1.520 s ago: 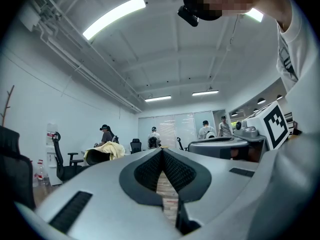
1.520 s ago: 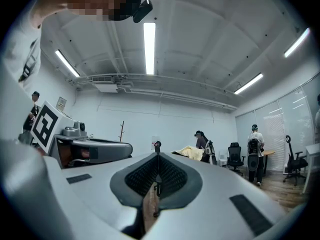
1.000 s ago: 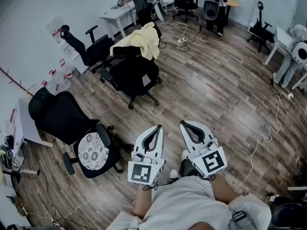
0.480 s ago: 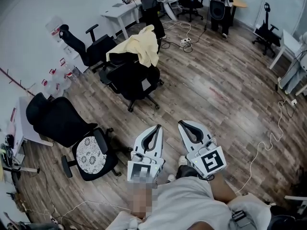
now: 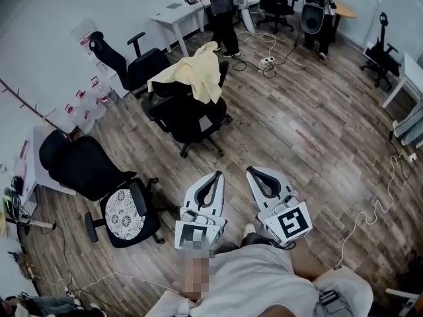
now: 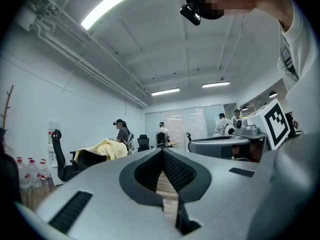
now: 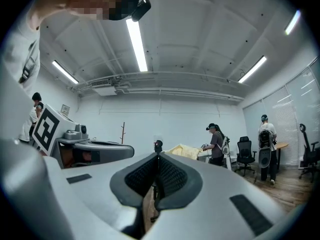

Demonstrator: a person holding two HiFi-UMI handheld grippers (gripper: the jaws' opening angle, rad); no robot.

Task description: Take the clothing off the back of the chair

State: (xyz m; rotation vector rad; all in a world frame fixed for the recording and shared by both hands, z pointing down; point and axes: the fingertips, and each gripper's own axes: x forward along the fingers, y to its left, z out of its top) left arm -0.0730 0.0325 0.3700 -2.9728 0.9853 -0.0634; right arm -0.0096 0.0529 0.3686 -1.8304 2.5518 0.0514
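Observation:
A pale yellow garment hangs over the back of a black office chair in the upper middle of the head view. It shows small and far off as the yellow garment in the left gripper view and as the garment in the right gripper view. My left gripper and right gripper are side by side near my body, both pointing level toward that chair, well short of it. Both are shut with nothing between the jaws.
A black chair with a patterned seat cushion stands at the left, another black chair further back by the wall. A person stands at a white desk. Cables trail over the wooden floor at the right.
The view has advanced toward the draped chair: it and the garment sit lower and a little larger in the head view. Both grippers keep their place before me, still shut.

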